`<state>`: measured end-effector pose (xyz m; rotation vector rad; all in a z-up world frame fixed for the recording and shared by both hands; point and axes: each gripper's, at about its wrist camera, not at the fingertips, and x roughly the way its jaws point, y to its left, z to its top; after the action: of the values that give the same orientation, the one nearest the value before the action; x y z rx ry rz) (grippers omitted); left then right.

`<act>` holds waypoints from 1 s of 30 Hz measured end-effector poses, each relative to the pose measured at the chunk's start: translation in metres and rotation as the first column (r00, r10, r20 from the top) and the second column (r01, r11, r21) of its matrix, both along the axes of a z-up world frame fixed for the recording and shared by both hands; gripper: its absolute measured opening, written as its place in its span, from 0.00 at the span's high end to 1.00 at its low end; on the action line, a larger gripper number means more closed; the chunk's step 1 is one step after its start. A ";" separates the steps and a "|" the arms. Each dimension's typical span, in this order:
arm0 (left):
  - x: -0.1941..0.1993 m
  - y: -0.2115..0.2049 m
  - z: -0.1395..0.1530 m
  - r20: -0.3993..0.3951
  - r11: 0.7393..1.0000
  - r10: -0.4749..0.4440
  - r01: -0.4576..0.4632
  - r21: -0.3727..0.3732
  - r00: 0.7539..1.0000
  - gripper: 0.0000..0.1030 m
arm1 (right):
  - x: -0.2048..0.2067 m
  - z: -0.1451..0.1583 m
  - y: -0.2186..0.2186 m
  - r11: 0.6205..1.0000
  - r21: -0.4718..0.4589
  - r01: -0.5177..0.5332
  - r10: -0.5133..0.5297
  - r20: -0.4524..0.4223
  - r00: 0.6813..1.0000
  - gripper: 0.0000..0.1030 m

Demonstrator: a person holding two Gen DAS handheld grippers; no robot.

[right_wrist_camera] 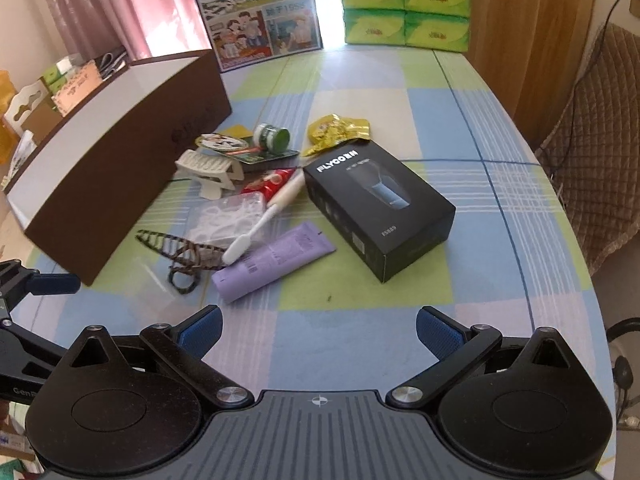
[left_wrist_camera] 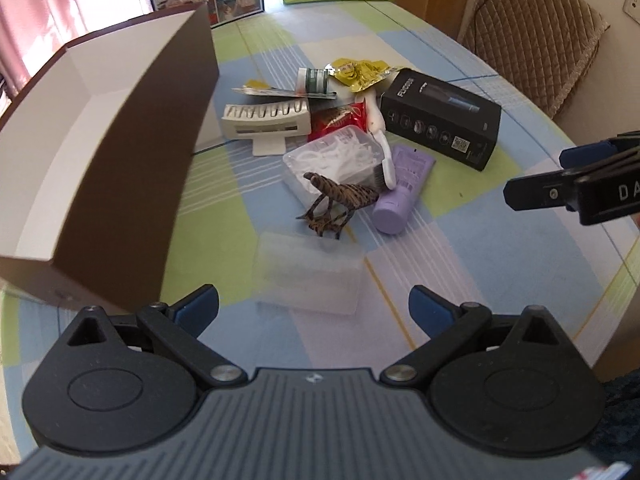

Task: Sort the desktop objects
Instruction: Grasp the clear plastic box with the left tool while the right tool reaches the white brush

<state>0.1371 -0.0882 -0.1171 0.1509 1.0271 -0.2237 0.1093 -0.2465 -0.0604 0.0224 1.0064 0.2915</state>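
A pile of small objects lies mid-table: a black shaver box (left_wrist_camera: 440, 118) (right_wrist_camera: 378, 208), a purple tube (left_wrist_camera: 402, 192) (right_wrist_camera: 272, 262), a striped hair clip (left_wrist_camera: 336, 204) (right_wrist_camera: 184, 254), a clear box of floss picks (left_wrist_camera: 334, 158) (right_wrist_camera: 230, 218), a white toothbrush (right_wrist_camera: 266, 216), a beige hair clip (left_wrist_camera: 266, 120) (right_wrist_camera: 210, 168), a green-capped jar (right_wrist_camera: 274, 138) and a yellow foil packet (left_wrist_camera: 360, 72) (right_wrist_camera: 334, 130). A clear plastic lid (left_wrist_camera: 310, 276) lies just ahead of my left gripper (left_wrist_camera: 314, 308), which is open and empty. My right gripper (right_wrist_camera: 318, 332) is open and empty, short of the purple tube.
A large brown box with a white inside (left_wrist_camera: 120, 128) (right_wrist_camera: 116, 152) stands open on the left of the checked tablecloth (right_wrist_camera: 400, 308). Green tissue packs (right_wrist_camera: 404, 4) and a milk carton (right_wrist_camera: 256, 12) stand at the far edge. A padded chair (left_wrist_camera: 532, 28) is at the right.
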 end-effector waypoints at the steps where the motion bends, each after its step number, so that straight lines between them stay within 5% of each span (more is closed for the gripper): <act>1: 0.003 -0.001 -0.003 -0.002 1.000 -0.005 0.005 0.002 1.000 0.03 | 0.002 -0.002 -0.001 1.000 0.002 0.006 -0.006 -0.009 1.000 0.02; 16: 0.042 -0.002 -0.042 -0.035 0.997 -0.067 0.068 0.029 0.997 0.04 | 0.020 -0.018 -0.017 0.998 -0.003 0.056 -0.056 -0.072 0.996 0.02; 23: 0.042 0.002 -0.047 -0.043 0.998 -0.063 0.063 -0.009 0.997 0.32 | 0.026 -0.020 -0.014 0.999 0.020 0.032 -0.031 -0.080 0.996 0.02; 30: 0.024 0.019 -0.043 -0.057 1.000 0.022 -0.022 -0.010 0.998 0.32 | 0.037 -0.024 0.000 0.998 0.055 -0.023 0.027 -0.084 0.996 0.02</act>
<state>0.1606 -0.0688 -0.1597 0.1237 1.0838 -0.2147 0.1463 -0.2463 -0.0839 0.0715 1.0834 0.3430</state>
